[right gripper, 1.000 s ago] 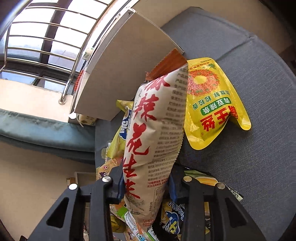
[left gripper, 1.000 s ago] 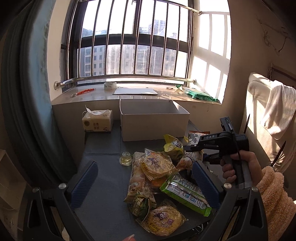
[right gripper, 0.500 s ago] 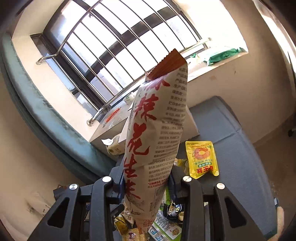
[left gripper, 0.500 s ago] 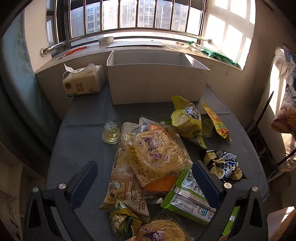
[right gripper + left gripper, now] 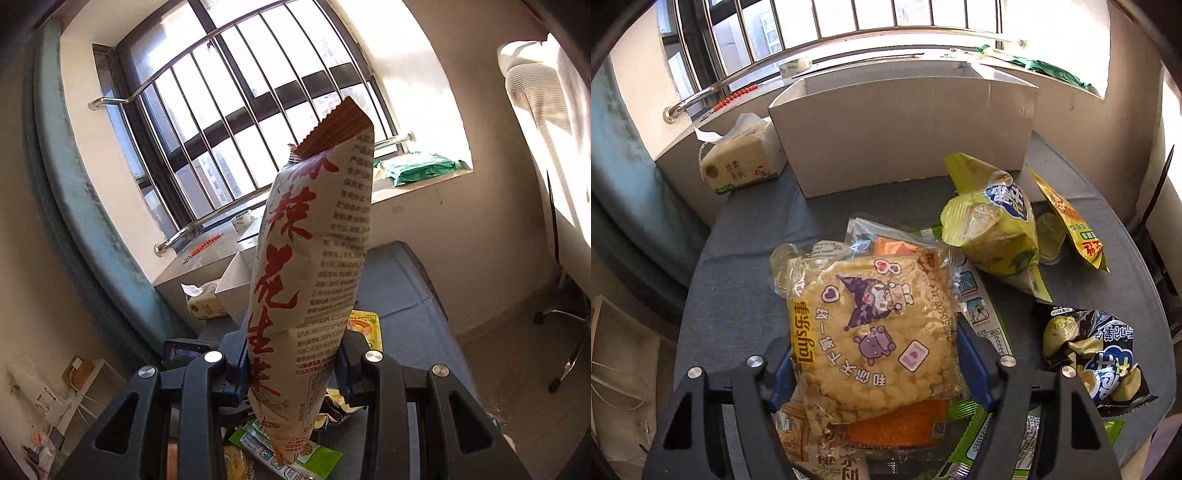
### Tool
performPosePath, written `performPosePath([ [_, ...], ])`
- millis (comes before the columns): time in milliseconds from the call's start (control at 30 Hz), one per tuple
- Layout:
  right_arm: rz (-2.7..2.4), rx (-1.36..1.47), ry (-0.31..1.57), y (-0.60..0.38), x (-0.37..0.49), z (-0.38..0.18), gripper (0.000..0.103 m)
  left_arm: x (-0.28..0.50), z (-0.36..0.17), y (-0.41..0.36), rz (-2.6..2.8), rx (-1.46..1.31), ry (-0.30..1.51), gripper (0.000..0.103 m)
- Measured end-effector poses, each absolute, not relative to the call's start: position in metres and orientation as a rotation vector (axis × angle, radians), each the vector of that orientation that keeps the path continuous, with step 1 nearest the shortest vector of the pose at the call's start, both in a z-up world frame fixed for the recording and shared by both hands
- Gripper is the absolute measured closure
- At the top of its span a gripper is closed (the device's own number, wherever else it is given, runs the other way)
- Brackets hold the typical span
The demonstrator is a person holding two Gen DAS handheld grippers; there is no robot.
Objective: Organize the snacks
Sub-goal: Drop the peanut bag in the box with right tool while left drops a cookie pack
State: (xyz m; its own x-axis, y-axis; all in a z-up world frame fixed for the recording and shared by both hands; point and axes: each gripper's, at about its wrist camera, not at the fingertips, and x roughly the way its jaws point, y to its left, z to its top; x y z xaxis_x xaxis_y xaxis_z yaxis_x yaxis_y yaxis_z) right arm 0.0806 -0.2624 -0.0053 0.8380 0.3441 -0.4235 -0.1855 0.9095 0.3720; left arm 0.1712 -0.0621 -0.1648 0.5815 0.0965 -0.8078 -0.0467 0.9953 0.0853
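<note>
Your left gripper (image 5: 875, 363) has just been closing its blue pads around the clear crinkly Lay's bag (image 5: 875, 332), a flat round cake of pale puffs with a purple cartoon print; both pads seem to touch the bag's sides, though the film hides the contact. That bag tops the snack heap near the front edge of the grey fabric table (image 5: 738, 295), hiding an orange packet (image 5: 897, 424) beneath. Beside it lie a puffy yellow-green bag (image 5: 993, 225) and a crumpled black foil bag (image 5: 1097, 354). The plain cardboard box (image 5: 905, 125) stands at the far edge. Your right gripper (image 5: 291, 363) clamps a long, glossy white peanut bag (image 5: 310, 280) with red characters, held upright above the table, its bottom end cut off.
</note>
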Motion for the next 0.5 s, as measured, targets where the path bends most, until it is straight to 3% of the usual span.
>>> performPosePath([
  [333, 0.326, 0.314, 0.566, -0.246, 0.108, -0.026, 0.064, 0.139, -0.096, -0.019, -0.094, -0.11, 0.763, 0.029],
  [500, 0.358, 0.273, 0.586, -0.23, 0.148, -0.024, 0.064, 0.159, -0.056, 0.004, -0.134, -0.171, 0.673, 0.029],
])
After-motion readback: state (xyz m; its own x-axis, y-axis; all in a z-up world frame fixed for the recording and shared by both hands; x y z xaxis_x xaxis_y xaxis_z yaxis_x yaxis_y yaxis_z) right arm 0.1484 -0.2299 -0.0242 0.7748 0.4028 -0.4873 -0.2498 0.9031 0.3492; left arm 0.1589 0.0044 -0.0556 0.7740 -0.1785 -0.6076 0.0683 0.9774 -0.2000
